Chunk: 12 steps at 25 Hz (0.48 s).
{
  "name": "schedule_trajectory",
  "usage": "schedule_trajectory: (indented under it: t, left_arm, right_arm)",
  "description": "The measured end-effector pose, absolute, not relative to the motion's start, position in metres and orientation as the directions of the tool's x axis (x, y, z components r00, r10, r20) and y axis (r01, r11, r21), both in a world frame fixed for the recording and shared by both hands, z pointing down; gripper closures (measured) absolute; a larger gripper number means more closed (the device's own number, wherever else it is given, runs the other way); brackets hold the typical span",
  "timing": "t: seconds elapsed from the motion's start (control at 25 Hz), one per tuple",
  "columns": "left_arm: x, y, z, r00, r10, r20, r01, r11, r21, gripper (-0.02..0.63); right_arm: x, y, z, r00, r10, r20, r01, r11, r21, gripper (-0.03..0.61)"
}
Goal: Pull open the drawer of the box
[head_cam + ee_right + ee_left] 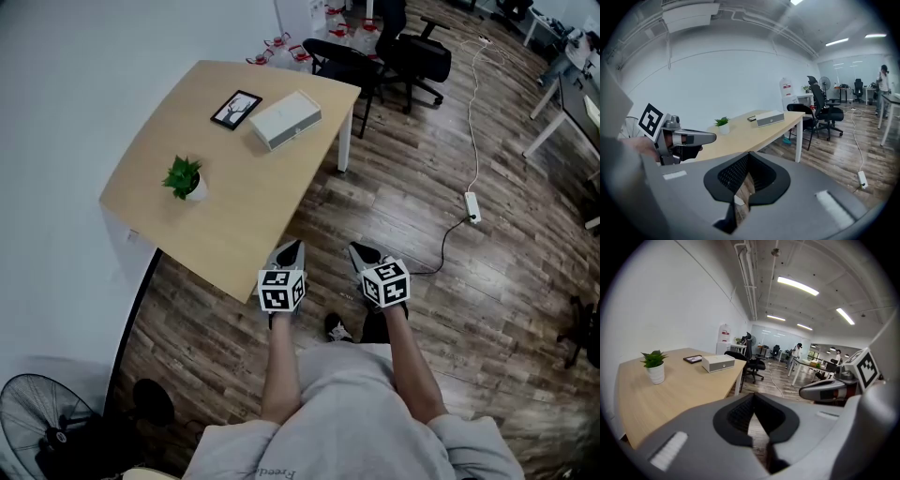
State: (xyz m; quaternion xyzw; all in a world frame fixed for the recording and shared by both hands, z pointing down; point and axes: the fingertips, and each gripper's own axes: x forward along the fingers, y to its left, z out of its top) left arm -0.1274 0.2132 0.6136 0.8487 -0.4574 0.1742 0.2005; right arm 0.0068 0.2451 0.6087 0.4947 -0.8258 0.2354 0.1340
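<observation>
A white box (284, 119) lies near the far end of the light wooden table (239, 220); its drawer front with a small knob looks closed in the left gripper view (718, 363) and the right gripper view (770, 118). Both grippers hang off the table's near corner, far from the box. My left gripper (291, 249) is shut with nothing between its jaws (753, 395). My right gripper (362, 251) is also shut and empty (749, 154), over the wooden floor.
A small potted plant (185, 178) and a black-framed picture (235, 110) stand on the table. Black office chairs (380, 56) sit beyond the table's far end. A power strip (472, 206) with its cable lies on the floor, and a fan (37, 417) stands at lower left.
</observation>
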Motion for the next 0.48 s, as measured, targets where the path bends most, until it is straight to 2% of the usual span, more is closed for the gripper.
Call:
schedule_trajectory:
  t: [0.48]
  left_arm:
    - [-0.122,0.163,0.613,0.488,-0.719,0.494,-0.866,-0.47,0.171,0.561]
  right_arm:
    - [0.017,0.186,0.61,-0.501,-0.743,0.445,-0.864,0.397,-0.31,0.577]
